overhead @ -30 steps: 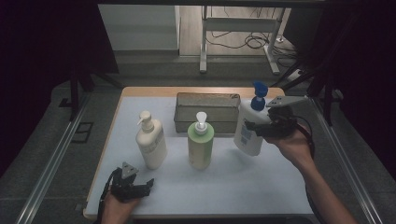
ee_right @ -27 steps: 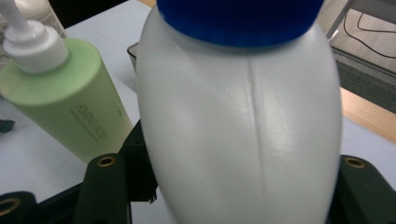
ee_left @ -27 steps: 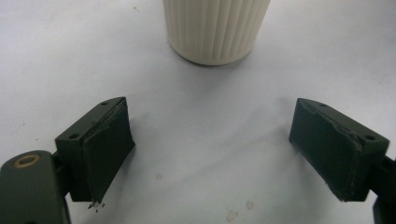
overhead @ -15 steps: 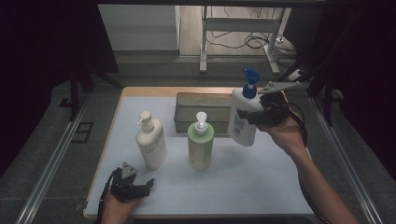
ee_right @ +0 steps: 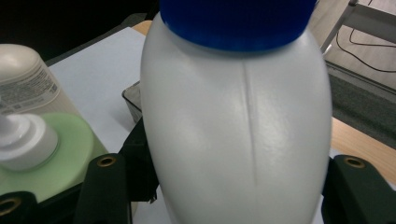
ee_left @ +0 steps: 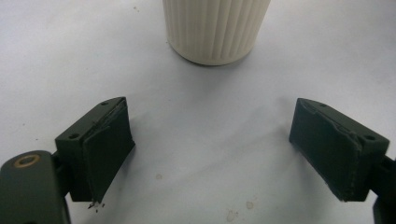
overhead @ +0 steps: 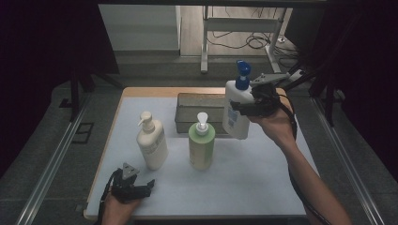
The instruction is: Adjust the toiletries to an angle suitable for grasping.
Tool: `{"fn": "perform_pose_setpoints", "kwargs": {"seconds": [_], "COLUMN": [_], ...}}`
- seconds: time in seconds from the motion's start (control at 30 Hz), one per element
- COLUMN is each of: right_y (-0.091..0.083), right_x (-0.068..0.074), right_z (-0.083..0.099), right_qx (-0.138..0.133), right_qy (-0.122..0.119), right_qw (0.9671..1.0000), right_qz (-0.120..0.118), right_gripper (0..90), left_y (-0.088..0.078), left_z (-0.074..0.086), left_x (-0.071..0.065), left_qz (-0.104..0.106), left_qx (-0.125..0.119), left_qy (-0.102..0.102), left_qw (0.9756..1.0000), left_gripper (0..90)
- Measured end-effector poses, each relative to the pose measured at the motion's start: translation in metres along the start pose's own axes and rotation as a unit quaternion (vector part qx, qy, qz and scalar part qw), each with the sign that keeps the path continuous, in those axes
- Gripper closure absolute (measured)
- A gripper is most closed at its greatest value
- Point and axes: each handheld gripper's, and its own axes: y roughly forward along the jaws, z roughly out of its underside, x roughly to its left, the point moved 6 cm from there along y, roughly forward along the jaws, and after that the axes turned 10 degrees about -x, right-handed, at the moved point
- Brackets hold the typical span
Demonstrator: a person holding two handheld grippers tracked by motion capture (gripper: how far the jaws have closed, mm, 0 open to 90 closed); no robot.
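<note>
Nearest the person, the left gripper rests low on the tabletop with its jaws spread wide and nothing between them; just ahead of those jaws stands the ribbed base of the cream pump bottle, apart from both pads. Beyond it and off to the side, the green pump bottle stands upright on the tabletop, below and beside the right jaws. Farther off, the right gripper has its jaws clamped on the flanks of the white bottle with the blue pump, which hangs clear of the tabletop, upright, at the right end of the grey metal basket. The step in hand looks like the carry: the bottle is lifted and is being brought over the basket. The next move probably calls for centring the bottle over the basket's opening, then lowering it or laying it in before the jaws let go, minding the tall pump head and the basket's near wall.
</note>
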Motion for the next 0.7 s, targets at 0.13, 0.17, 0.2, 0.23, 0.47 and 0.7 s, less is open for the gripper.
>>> {"fn": "perform_pose_setpoints", "kwargs": {"seconds": [0.13, 0.17, 0.2, 0.23, 0.47, 0.7], "right_y": [0.007, 0.009, 0.011, 0.013, 0.027, 0.041], "right_x": [0.0, 0.0, 0.0, 0.0, 0.002, 0.003], "right_z": [-0.007, -0.009, -0.011, -0.012, -0.024, -0.032], "right_qx": [-0.002, -0.003, -0.003, -0.002, -0.004, -0.006], "right_qy": [0.002, 0.002, 0.001, 0.0, 0.001, 0.001], "right_qw": [1.0, 1.0, 1.0, 1.0, 0.9999, 0.9998], "right_qz": [0.003, 0.005, 0.006, 0.007, 0.012, 0.018], "right_gripper": [40.1, 40.1, 40.1, 40.1, 40.2, 40.2], "left_y": [0.0, 0.0, 0.0, 0.0, 0.0, 0.0], "left_z": [0.0, 0.0, 0.0, 0.0, 0.0, 0.0], "left_x": [0.0, 0.0, 0.0, 0.0, 0.0, 0.0], "left_qz": [0.0, 0.0, 0.0, 0.0, 0.0, 0.0], "left_qx": [0.0, 0.0, 0.0, 0.0, 0.0, 0.001], "left_qy": [0.0, 0.0, 0.0, 0.0, 0.0, 0.001], "left_qw": [1.0, 1.0, 1.0, 1.0, 1.0, 1.0], "left_gripper": [12.5, 12.5, 12.5, 12.5, 12.5, 12.5]}}
